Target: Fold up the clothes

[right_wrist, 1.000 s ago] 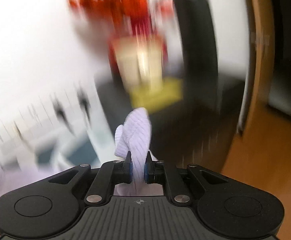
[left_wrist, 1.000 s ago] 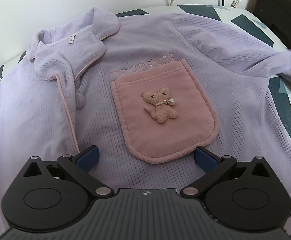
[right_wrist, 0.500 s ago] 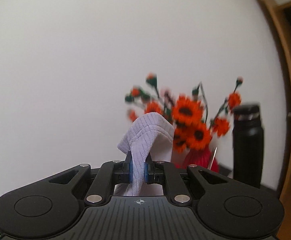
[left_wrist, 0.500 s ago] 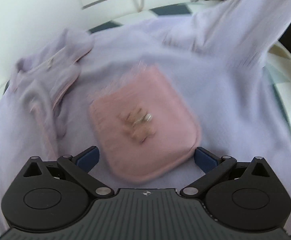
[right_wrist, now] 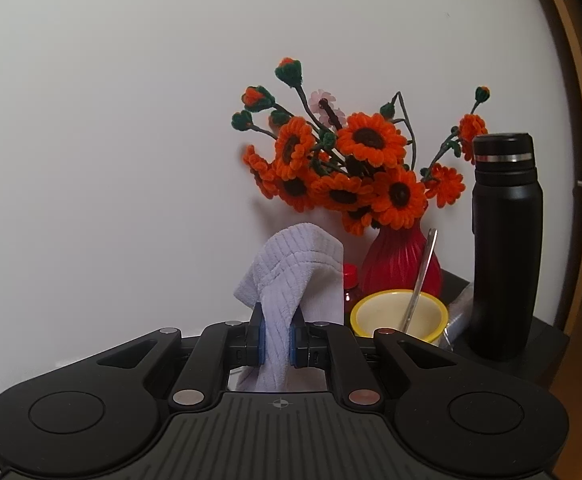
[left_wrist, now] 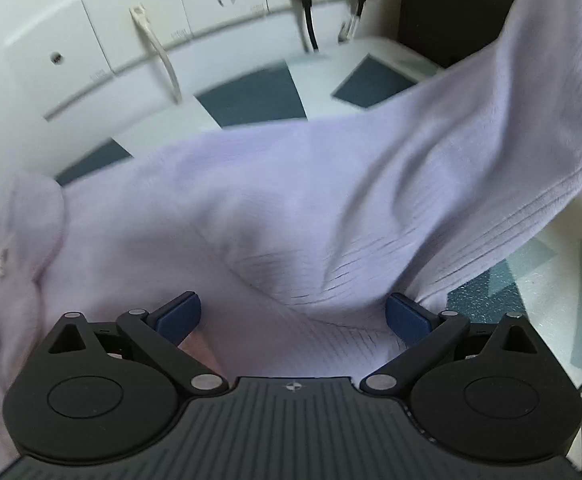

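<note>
One fold is only begun: the right gripper (right_wrist: 277, 340) pinches the lilac top's sleeve (right_wrist: 291, 264) aloft, the left gripper (left_wrist: 293, 314) hovers wide open above the top (left_wrist: 275, 208), which lies spread on the bench (left_wrist: 503, 276).

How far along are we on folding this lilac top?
Done: nothing is folded yet; the lilac ribbed pyjama top lies spread on the checked table. In hand: the right hand-held gripper is shut on a sleeve end, lifted high; the left hand-held gripper is open over the body. Left: lay the sleeve across, then all other folds.
</note>
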`<control>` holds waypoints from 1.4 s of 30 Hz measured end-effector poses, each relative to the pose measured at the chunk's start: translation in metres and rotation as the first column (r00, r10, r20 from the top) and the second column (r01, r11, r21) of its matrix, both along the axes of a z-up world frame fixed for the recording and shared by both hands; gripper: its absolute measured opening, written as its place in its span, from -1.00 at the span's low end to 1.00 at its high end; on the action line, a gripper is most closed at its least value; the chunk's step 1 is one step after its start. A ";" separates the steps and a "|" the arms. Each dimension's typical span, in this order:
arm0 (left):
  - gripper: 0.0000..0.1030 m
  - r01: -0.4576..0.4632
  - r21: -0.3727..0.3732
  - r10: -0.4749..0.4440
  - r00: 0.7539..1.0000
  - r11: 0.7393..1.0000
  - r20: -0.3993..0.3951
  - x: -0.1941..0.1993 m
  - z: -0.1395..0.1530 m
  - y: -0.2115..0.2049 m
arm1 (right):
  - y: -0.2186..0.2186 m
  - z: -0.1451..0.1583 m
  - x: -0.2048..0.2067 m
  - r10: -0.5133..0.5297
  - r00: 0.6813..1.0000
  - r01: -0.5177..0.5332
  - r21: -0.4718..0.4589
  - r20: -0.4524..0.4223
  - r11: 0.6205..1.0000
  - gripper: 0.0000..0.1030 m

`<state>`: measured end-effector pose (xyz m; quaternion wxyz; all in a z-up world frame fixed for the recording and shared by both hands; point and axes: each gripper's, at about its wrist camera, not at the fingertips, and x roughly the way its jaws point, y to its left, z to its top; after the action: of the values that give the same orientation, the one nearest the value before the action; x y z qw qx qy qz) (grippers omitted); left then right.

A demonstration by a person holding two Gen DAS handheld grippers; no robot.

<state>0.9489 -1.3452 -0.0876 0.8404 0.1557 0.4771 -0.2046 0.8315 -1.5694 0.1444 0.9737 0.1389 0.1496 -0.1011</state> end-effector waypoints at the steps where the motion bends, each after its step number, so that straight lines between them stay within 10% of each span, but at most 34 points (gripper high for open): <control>1: 1.00 -0.020 -0.018 0.020 1.000 1.000 -0.008 0.001 -0.002 -0.002 | 0.000 0.001 0.001 0.003 1.000 -0.003 0.001 -0.002 1.000 -0.82; 7: 1.00 -0.014 -0.023 0.014 1.000 1.000 -0.009 0.000 0.000 -0.004 | 0.017 0.015 0.014 0.050 0.999 -0.050 -0.023 -0.020 0.998 -0.82; 10: 0.96 -0.036 -0.148 0.029 0.998 0.988 -0.051 0.003 0.014 0.026 | 0.038 0.028 0.026 0.099 0.995 -0.099 -0.003 -0.013 0.995 -0.82; 15: 0.97 -0.126 -0.540 0.057 0.988 0.832 -0.142 -0.007 0.070 0.146 | 0.105 0.046 0.057 0.247 0.969 -0.248 -0.012 -0.021 0.969 -0.82; 21: 0.96 -0.350 -0.705 0.302 0.932 0.617 -0.198 -0.029 0.095 0.322 | 0.224 0.022 0.095 0.449 0.888 -0.453 -0.015 -0.103 0.892 -0.81; 29: 0.96 -0.528 -0.642 0.536 0.818 0.555 -0.209 -0.076 0.081 0.449 | 0.398 -0.094 0.124 0.633 0.709 -0.643 0.083 -0.309 0.761 -0.81; 35: 0.97 -0.605 -0.573 0.592 0.769 0.552 -0.242 -0.077 0.080 0.483 | 0.492 -0.167 0.096 0.650 0.613 -0.692 0.092 -0.448 0.716 -0.69; 42: 0.99 -0.434 -0.366 0.470 0.883 0.823 0.012 -0.050 0.093 0.438 | 0.471 -0.182 0.077 0.665 0.603 -0.608 0.286 -0.440 0.741 -0.03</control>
<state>0.8992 -0.9069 0.0052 0.9019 -0.1049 0.4125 -0.0735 0.9089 -1.0983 -0.0375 0.8588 0.0957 0.4490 0.2273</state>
